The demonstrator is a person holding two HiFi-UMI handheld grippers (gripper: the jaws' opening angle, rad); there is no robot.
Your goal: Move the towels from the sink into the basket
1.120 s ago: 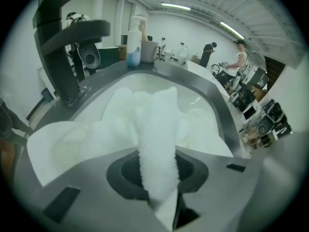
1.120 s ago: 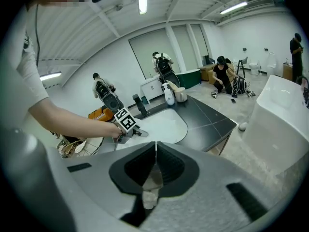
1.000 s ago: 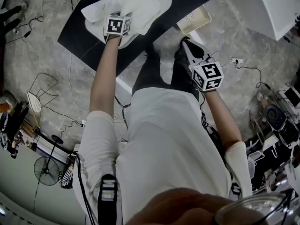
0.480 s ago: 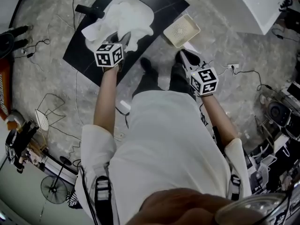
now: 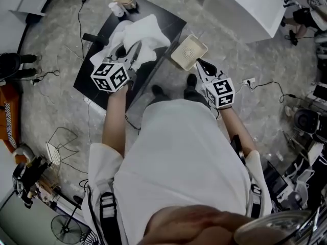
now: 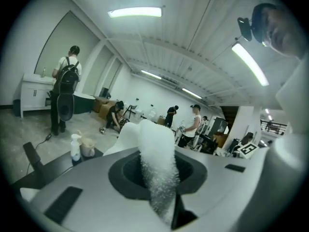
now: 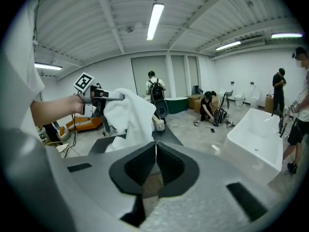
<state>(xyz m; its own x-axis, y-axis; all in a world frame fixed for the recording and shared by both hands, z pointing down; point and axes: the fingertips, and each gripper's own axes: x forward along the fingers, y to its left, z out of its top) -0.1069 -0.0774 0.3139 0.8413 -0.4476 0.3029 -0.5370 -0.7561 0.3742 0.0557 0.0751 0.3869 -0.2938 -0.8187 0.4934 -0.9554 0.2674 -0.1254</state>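
Note:
A white towel (image 5: 145, 32) hangs bunched from my left gripper (image 5: 135, 54), which is shut on it above the dark counter (image 5: 97, 83). In the left gripper view the towel (image 6: 155, 168) fills the gap between the jaws and rises in front of the camera. The cream basket (image 5: 188, 51) sits on the floor just right of the counter. My right gripper (image 5: 200, 65) hovers beside the basket's near right corner, shut with nothing in it. The right gripper view shows its jaws (image 7: 155, 149) pressed together, with the towel (image 7: 131, 114) dangling off to the left.
A spray bottle (image 6: 75, 148) and a cup (image 6: 88, 149) stand at the counter's far end. A large white tub (image 5: 250, 6) is on the floor at right. Cables (image 5: 265, 80) cross the floor, and several people stand farther back.
My left gripper has drawn back toward me with the towel, pulling it up off the counter. The right gripper has stayed near the basket. The counter and basket now lie lower in view.

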